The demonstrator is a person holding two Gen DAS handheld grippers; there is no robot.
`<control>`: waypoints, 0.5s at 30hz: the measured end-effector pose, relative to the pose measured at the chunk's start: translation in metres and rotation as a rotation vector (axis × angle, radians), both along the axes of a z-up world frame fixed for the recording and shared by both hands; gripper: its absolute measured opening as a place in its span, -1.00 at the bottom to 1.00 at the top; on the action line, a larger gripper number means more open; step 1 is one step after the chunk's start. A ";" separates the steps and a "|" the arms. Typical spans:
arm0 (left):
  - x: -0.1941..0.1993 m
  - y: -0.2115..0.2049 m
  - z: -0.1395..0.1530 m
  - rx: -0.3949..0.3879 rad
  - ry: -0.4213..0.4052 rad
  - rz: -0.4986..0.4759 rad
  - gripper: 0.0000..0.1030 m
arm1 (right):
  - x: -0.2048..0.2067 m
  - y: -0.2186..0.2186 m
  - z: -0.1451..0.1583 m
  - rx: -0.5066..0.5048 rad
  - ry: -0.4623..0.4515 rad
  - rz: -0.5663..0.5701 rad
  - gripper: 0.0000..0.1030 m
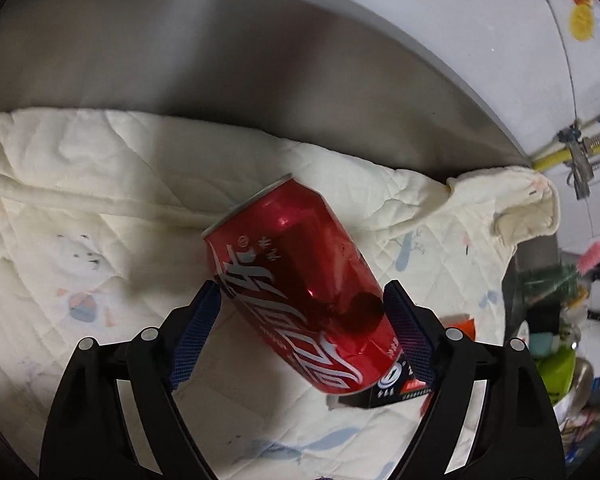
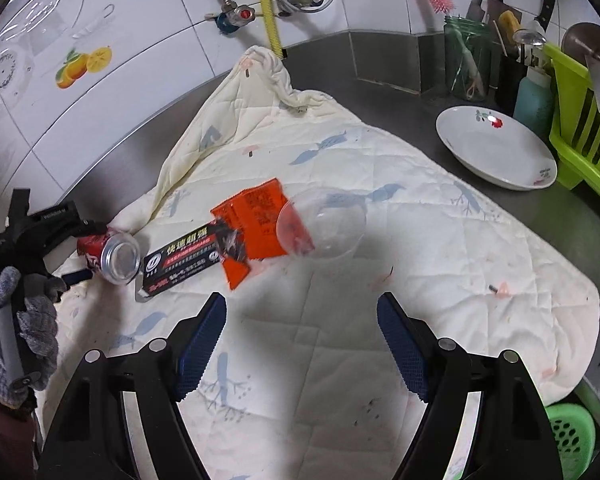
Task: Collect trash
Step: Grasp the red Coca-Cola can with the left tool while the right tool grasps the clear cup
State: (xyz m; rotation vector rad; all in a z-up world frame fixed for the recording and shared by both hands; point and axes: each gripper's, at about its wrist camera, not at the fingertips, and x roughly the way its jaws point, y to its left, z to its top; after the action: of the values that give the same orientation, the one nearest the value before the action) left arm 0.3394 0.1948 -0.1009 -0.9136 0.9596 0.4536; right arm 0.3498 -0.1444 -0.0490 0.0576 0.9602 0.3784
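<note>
A dented red soda can (image 1: 300,280) lies tilted between the fingers of my left gripper (image 1: 302,316), which is closed on its sides; the can (image 2: 112,254) also shows at the left of the right wrist view, held by the left gripper (image 2: 72,256). A black-and-orange torn carton (image 2: 236,236) lies on the cream quilted cloth (image 2: 340,300), with a clear plastic lid (image 2: 320,226) on its right end. My right gripper (image 2: 300,336) is open and empty above the cloth, nearer than the carton.
A white bowl (image 2: 496,148) sits on the steel counter at the right, beside a green dish rack (image 2: 580,120) and a knife jar (image 2: 468,56). A green basket (image 2: 568,440) is at the lower right. Tiled wall with taps (image 2: 236,12) behind.
</note>
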 end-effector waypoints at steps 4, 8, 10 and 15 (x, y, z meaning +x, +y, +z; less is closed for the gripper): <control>0.007 -0.002 -0.002 0.015 0.002 0.007 0.64 | 0.011 0.001 0.004 -0.006 -0.005 0.005 0.46; 0.011 0.000 -0.006 -0.011 -0.011 0.009 0.64 | 0.031 0.000 0.002 -0.012 0.000 -0.019 0.47; 0.013 0.001 -0.008 -0.017 -0.020 0.001 0.64 | 0.041 0.002 -0.001 -0.025 0.009 -0.021 0.47; 0.018 0.000 -0.010 -0.012 -0.029 -0.003 0.64 | 0.060 0.008 -0.009 -0.032 0.029 -0.026 0.46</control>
State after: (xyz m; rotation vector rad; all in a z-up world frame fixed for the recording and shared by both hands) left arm 0.3573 0.1952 -0.1114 -0.9264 0.9383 0.4313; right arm 0.4097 -0.1361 -0.0584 0.0462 0.9926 0.3394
